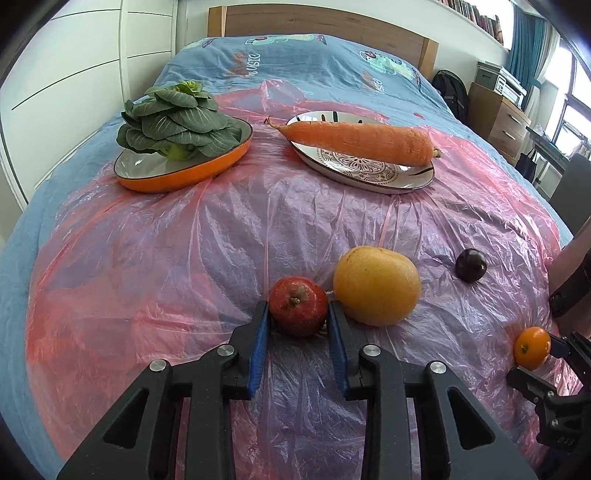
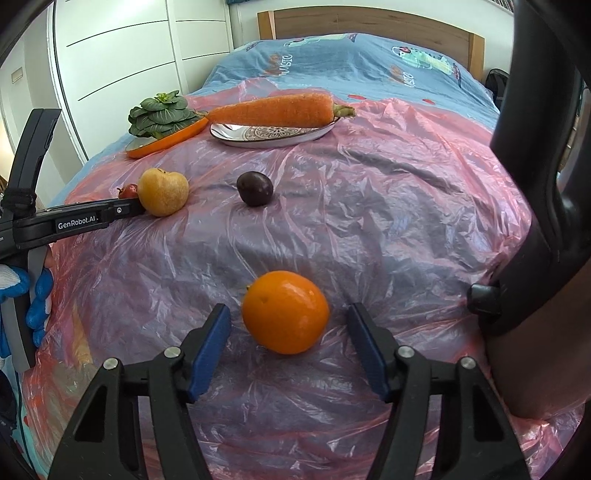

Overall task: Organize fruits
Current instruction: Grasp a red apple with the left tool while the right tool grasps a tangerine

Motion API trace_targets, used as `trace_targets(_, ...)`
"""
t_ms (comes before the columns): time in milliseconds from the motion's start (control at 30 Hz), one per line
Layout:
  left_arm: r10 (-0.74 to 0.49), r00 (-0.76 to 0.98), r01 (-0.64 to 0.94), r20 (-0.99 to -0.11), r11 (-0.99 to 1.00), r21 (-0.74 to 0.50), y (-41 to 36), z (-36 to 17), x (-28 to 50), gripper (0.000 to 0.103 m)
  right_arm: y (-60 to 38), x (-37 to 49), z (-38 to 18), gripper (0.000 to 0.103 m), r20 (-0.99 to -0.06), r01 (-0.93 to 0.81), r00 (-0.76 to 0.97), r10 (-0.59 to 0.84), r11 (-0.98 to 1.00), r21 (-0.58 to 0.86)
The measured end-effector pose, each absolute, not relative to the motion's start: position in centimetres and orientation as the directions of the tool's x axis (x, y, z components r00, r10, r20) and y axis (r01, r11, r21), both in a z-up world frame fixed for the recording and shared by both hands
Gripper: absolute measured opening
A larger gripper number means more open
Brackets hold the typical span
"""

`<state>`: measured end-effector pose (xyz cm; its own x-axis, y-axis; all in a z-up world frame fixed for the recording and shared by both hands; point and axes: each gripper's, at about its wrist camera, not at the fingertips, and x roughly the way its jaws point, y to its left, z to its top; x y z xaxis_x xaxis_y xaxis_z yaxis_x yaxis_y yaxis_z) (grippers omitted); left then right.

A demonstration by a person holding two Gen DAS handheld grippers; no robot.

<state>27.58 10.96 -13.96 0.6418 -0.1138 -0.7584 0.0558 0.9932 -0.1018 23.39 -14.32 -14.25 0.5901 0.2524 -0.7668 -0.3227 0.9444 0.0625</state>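
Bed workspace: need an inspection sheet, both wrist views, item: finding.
Surface: crinkled pink plastic sheet over a blue printed bedspread.
Job's things: small red apple, large yellow fruit, dark purple plum, round orange, all on the sheet.
Clutter: leafy green vegetable in an orange dish; long carrot across a patterned plate.
Grippers: left gripper shut on the apple; right gripper open, straddling the orange.
Cables: nothing seen.
Surroundings: white wardrobe, wooden headboard.
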Motion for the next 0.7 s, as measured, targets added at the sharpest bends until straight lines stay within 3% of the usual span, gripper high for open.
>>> trace_targets(700, -0.088, 0.671, 0.043, -0.736, 0.996, -0.080, 10.81, -14.60, 27.87, 0.026, -14.92, 22.51, -14.22, 0.103, -0.716, -0.316, 0.643, 0.271, 0.946, 0.075)
